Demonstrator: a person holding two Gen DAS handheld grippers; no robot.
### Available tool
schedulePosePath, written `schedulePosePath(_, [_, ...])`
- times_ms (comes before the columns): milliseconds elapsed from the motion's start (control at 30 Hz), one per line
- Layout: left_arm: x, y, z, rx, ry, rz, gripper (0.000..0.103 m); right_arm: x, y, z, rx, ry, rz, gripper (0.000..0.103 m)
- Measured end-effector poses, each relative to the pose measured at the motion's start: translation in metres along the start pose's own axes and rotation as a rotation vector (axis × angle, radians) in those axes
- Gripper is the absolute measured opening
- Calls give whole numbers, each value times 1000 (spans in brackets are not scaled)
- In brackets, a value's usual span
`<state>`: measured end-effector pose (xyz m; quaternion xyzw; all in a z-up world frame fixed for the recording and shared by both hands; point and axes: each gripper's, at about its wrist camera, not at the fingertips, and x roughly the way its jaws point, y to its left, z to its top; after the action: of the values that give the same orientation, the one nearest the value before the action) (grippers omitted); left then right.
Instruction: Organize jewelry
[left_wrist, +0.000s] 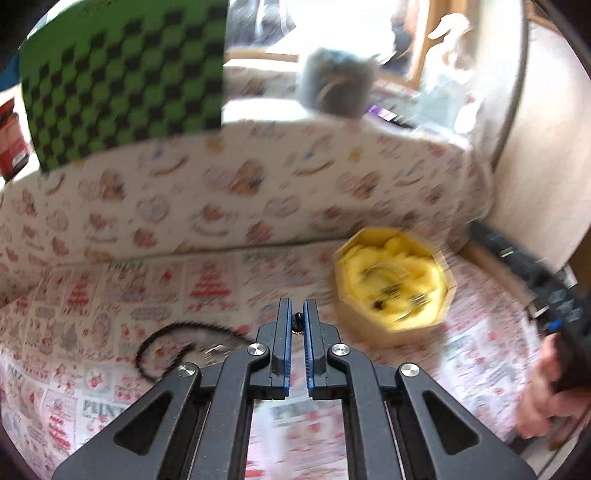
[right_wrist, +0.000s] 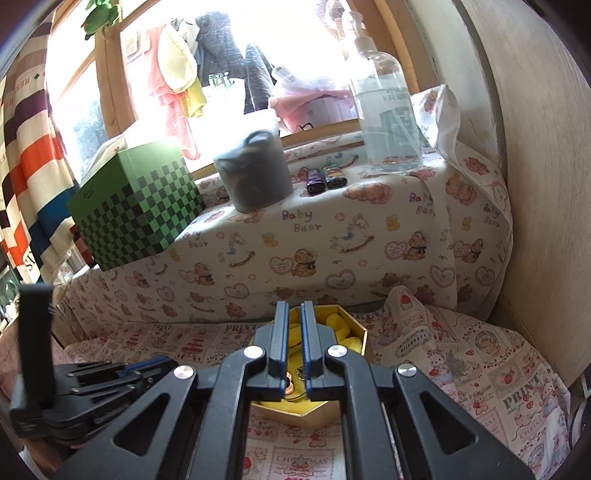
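Observation:
A black cord necklace (left_wrist: 159, 343) with a silvery pendant lies on the printed cloth at lower left in the left wrist view. Its cord runs behind the left finger. My left gripper (left_wrist: 297, 314) is shut, and a small dark bit of that cord shows pinched between the blue pads. To the right stands an open hexagonal box (left_wrist: 393, 284), blurred, with yellow padding and several pieces inside. In the right wrist view my right gripper (right_wrist: 291, 314) is shut with nothing in it, above that box (right_wrist: 354, 341). The left gripper (right_wrist: 110, 373) sits low at the left.
A cloth-covered ledge rises behind the box and carries a green checkered box (right_wrist: 136, 206), a grey container (right_wrist: 255, 173), two lighters (right_wrist: 325, 179) and a clear pump bottle (right_wrist: 384, 107). A wall (right_wrist: 535, 184) closes the right side. A hand (left_wrist: 546, 387) holds the right gripper.

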<state>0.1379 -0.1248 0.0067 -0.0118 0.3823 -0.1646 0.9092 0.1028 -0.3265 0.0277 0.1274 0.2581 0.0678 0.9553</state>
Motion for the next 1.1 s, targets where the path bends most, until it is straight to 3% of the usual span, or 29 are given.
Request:
schedulePosePath(100, [-3,-21,8,10,-44,-22,5,3,-5,0,30,19,21,6])
schedulePosePath(333, [21,-51,16,3,-35,-103,5,10,-21,1,103,42,20,6])
schedulePosePath(567, [44,-54,11,-3,24,-68,6,5,-23,2,123,18,17,8])
schedulePosePath(733, [23,-33,8,-21,-46,-33,26,6,-25,1,129,9,12,11])
schedulePosePath(833, [6,-19,5,-16,-93,11,47,5,-23,1,114,-5,3,16])
schedulePosePath(900, [-10,-9,-5,-4,-142,55,67,3,-18,1,90,-13,-5,17])
schedulePosePath(933, [-17,-4,-10,1,-161,75,69,2,-14,0,75,-21,-11,18])
schedulePosePath(1033, [-34,10,-23,35,-211,146,73,-4,-1,-2,28,-58,2,31])
schedulePosePath(1100, [-43,20,-27,31,-248,189,82,-9,9,-5,-16,-98,6,52])
